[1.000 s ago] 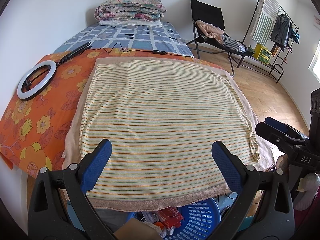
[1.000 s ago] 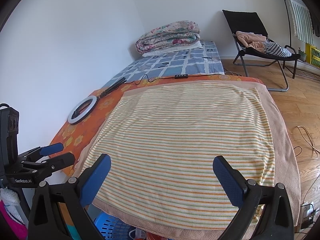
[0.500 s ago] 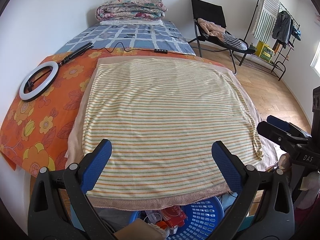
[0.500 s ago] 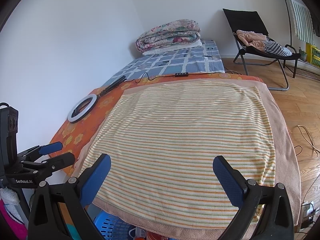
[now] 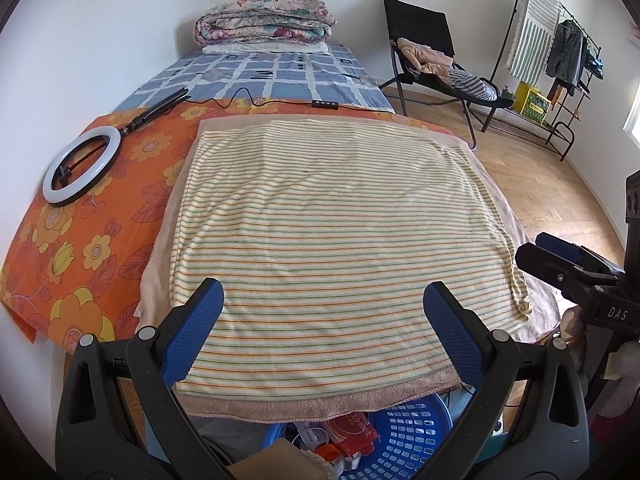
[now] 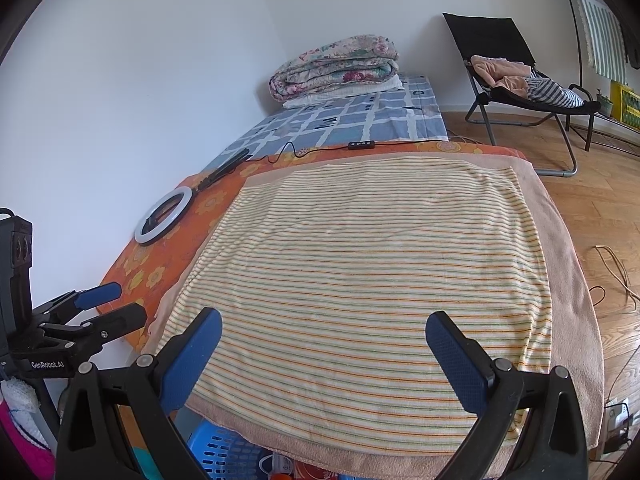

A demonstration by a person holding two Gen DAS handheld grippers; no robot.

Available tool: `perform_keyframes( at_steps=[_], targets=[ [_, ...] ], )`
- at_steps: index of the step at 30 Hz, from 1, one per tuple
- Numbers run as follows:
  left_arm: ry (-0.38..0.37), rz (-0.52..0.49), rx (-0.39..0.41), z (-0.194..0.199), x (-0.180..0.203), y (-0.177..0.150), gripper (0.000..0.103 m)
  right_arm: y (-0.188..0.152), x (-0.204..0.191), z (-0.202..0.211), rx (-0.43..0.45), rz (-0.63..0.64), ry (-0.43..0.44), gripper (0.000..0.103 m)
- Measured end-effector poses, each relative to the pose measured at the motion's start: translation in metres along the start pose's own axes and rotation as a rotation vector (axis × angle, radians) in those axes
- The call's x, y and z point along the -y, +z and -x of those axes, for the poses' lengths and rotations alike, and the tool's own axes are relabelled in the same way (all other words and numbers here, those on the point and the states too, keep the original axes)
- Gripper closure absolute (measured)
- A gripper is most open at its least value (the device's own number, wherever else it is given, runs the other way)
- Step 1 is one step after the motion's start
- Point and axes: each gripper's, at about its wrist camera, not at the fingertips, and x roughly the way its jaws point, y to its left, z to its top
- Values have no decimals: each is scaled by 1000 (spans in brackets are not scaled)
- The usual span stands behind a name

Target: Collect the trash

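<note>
Left gripper [image 5: 322, 312]: jaws spread wide, empty, above striped towel [image 5: 332, 240].
Right gripper [image 6: 322, 340]: jaws spread wide, empty, above same towel.
Trash [image 5: 352, 436]: in blue basket [image 5: 416, 440] under near towel edge.
Ring light [image 5: 82, 166]: on orange floral sheet [image 5: 96, 216].

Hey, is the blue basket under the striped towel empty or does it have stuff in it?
Not empty. The left wrist view shows the blue basket holding red packaging and other small items; the striped towel hides its far part.
</note>
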Motion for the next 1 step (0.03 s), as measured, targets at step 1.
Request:
perform_keyframes(
  at_steps=[1],
  targets=[
    [3,0,-1,1,0,-1,1,0,0,0,-1,-1,0,0]
  ],
)
